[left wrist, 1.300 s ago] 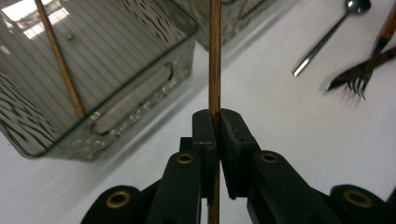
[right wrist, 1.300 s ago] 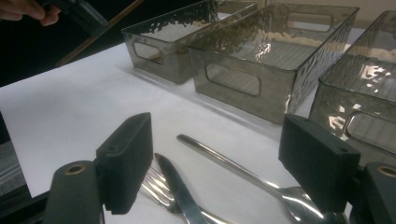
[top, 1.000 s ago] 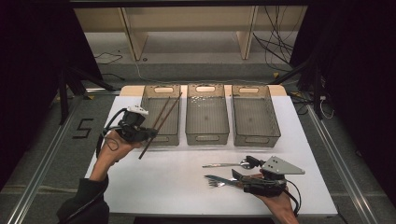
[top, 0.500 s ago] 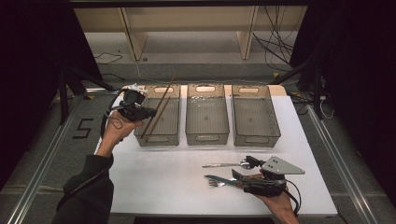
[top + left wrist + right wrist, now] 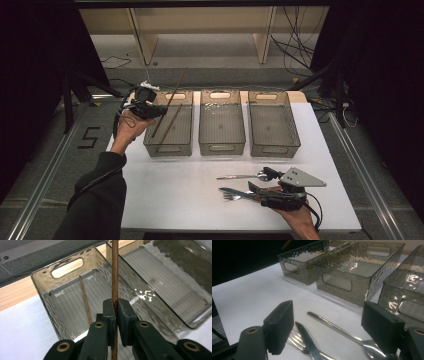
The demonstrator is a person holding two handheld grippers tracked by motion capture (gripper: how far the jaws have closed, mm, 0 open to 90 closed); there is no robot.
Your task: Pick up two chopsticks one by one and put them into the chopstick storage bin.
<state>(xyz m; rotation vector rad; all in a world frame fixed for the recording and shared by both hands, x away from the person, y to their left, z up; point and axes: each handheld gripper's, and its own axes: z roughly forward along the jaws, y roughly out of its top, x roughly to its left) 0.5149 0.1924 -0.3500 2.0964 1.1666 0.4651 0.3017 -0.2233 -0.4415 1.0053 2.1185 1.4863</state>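
Observation:
My left gripper (image 5: pixel 161 111) (image 5: pixel 115 305) is shut on a brown chopstick (image 5: pixel 175 90) (image 5: pixel 115 270), which slants up over the left clear bin (image 5: pixel 167 149) (image 5: pixel 50 300). A second chopstick (image 5: pixel 170 125) (image 5: pixel 85 300) lies inside that bin. Near the table's front right, my right gripper (image 5: pixel 260 181) (image 5: pixel 332 322) stands open and low over the white table. A spoon (image 5: pixel 240 176) (image 5: pixel 337 330), a knife (image 5: pixel 232 191) (image 5: pixel 308 340) and a fork (image 5: pixel 231 198) (image 5: pixel 294 337) lie on the table in front of its jaws, and the pads press on none of them.
Three clear bins stand side by side at the back of the table; the middle bin (image 5: pixel 222 148) (image 5: pixel 342 282) and the right bin (image 5: pixel 275 148) (image 5: pixel 402 305) hold nothing I can see. Wooden shelf legs and cables lie beyond the table's far edge.
My left hand has carried the chopstick away from the person, along the left bin toward its far end. The right gripper and the cutlery have stayed put.

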